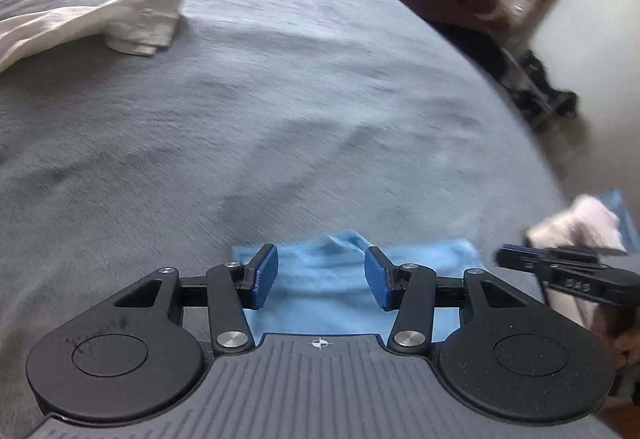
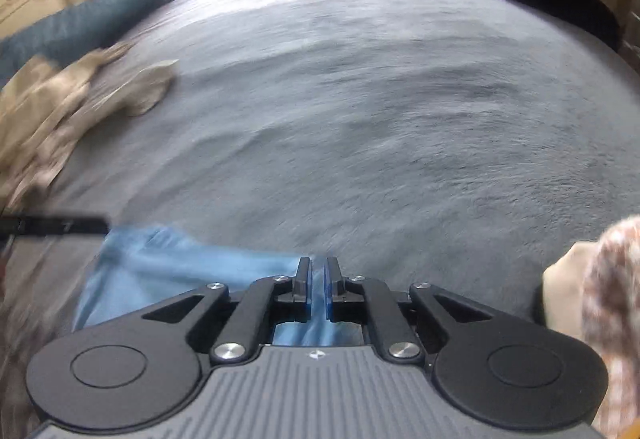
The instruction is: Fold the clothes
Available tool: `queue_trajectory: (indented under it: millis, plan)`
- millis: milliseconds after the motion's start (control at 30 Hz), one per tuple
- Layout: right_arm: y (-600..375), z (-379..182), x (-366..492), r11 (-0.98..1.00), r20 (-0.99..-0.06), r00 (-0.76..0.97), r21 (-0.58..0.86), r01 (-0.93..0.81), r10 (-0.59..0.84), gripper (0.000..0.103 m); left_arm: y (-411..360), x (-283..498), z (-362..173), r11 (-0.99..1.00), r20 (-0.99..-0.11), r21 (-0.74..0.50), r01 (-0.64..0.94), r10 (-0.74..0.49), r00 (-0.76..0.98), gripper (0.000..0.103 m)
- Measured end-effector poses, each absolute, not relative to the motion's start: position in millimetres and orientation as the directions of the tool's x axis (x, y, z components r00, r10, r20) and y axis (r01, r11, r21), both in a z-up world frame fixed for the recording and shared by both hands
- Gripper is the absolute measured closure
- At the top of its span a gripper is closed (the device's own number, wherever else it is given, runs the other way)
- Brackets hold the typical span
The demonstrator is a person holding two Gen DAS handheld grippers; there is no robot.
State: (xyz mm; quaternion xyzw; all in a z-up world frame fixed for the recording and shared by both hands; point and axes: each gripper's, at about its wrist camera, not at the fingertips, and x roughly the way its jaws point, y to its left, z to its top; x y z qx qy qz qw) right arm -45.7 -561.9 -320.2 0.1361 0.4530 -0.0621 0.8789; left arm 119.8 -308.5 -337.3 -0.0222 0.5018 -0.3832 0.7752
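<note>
From my left wrist, my left gripper (image 1: pixel 320 275) stands wide apart, holding nothing, over the light blue garment (image 1: pixel 344 299) lying near on the grey bedspread (image 1: pixel 280 119); white clothes (image 1: pixel 132 19) lie far left.

From my right wrist, my right gripper (image 2: pixel 318 289) is pinched onto that garment's (image 2: pixel 180 263) near edge.
</note>
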Motion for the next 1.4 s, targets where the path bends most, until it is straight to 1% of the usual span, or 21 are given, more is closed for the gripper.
queue_trajectory:
  millis: [67, 167, 200, 233, 333, 433, 533, 600, 667, 733, 800, 867, 933, 1000, 1067, 1167, 1233, 1300, 1333, 1367, 1400]
  plan:
    - [-549, -322, -49, 0.962, -0.818, 0.574, 0.181, 0.203, 0.033, 0.096, -314, 107, -349, 0.682, -0.779, -0.402, 0.611, -0.606, 0.164, 0.055]
    - [-551, -341, -43, 0.942, -0.839, 0.544, 0.201, 0.269, 0.023, 0.096, -320, 100, -373, 0.713, -0.829, -0.318, 0.625, -0.529, 0.181, 0.055]
    - [-556, -346, -43, 0.932, -0.847, 0.532, 0.177, 0.315, -0.019, 0.096, -319, 100, -374, 0.726, -0.833, -0.31, 0.614, -0.518, 0.193, 0.058]
    - [-562, -349, -44, 0.917, -0.851, 0.522, 0.158, 0.365, -0.062, 0.096, -316, 100, -373, 0.734, -0.83, -0.314, 0.603, -0.52, 0.2, 0.059]
    - [-582, -334, -64, 0.857, -0.837, 0.528, 0.162, 0.49, -0.144, 0.096, -307, 96, -360, 0.741, -0.814, -0.318, 0.592, -0.534, 0.23, 0.055]
    - [-571, -309, -90, 0.896, -0.827, 0.546, 0.133, 0.423, -0.135, 0.095, -297, 80, -342, 0.707, -0.798, -0.324, 0.628, -0.561, 0.221, 0.053]
    - [-547, -300, -108, 0.946, -0.829, 0.558, 0.143, 0.29, -0.046, 0.095, -293, 57, -335, 0.655, -0.797, -0.332, 0.679, -0.58, 0.169, 0.052]
    - [-530, -305, -112, 0.963, -0.837, 0.547, 0.162, 0.217, 0.017, 0.095, -293, 46, -343, 0.628, -0.814, -0.323, 0.708, -0.565, 0.13, 0.052]
    - [-519, -317, -109, 0.97, -0.852, 0.521, 0.161, 0.184, 0.042, 0.095, -295, 38, -359, 0.631, -0.847, -0.288, 0.72, -0.519, 0.115, 0.052]
    - [-517, -335, -102, 0.975, -0.881, 0.473, 0.098, 0.201, -0.008, 0.097, -293, 37, -370, 0.652, -0.867, -0.263, 0.711, -0.483, 0.122, 0.056]
    - [-524, -343, -101, 0.953, -0.894, 0.411, -0.051, 0.298, -0.177, 0.094, -287, 41, -367, 0.675, -0.862, -0.285, 0.68, -0.491, 0.126, 0.055]
    - [-537, -330, -109, 0.928, -0.876, 0.428, -0.055, 0.368, -0.221, 0.094, -279, 39, -353, 0.68, -0.846, -0.298, 0.67, -0.514, 0.145, 0.053]
    - [-535, -309, -123, 0.934, -0.857, 0.478, -0.012, 0.356, -0.193, 0.093, -270, 31, -339, 0.652, -0.822, -0.318, 0.688, -0.551, 0.142, 0.051]
    - [-514, -297, -133, 0.969, -0.847, 0.519, 0.02, 0.247, -0.115, 0.093, -265, 18, -333, 0.611, -0.814, -0.349, 0.71, -0.573, 0.093, 0.05]
    - [-484, -299, -140, 0.993, -0.85, 0.526, 0.036, 0.115, -0.03, 0.093, -263, -1, -339, 0.571, -0.827, -0.359, 0.739, -0.561, 0.031, 0.05]
    - [-455, -318, -149, 0.994, -0.875, 0.479, 0.104, 0.038, 0.073, 0.093, -262, -24, -358, 0.536, -0.861, -0.355, 0.766, -0.506, -0.045, 0.05]
    - [-452, -335, -159, 0.997, -0.899, 0.434, 0.075, 0.036, 0.052, 0.095, -255, -34, -375, 0.548, -0.885, -0.343, 0.763, -0.461, -0.066, 0.051]
    - [-459, -351, -170, 0.996, -0.927, 0.375, 0.019, 0.093, -0.017, 0.103, -246, -39, -373, 0.543, -0.878, -0.348, 0.764, -0.474, -0.063, 0.051]
    - [-464, -345, -174, 0.992, -0.925, 0.38, 0.018, 0.125, -0.031, 0.103, -244, -41, -366, 0.535, -0.876, -0.344, 0.772, -0.48, -0.057, 0.051]
    - [-469, -338, -178, 0.987, -0.922, 0.383, 0.017, 0.158, -0.046, 0.102, -243, -43, -360, 0.525, -0.872, -0.337, 0.782, -0.487, -0.05, 0.051]
    - [-472, -332, -182, 0.983, -0.918, 0.391, 0.015, 0.182, -0.058, 0.093, -242, -45, -353, 0.514, -0.868, -0.331, 0.791, -0.495, -0.042, 0.051]
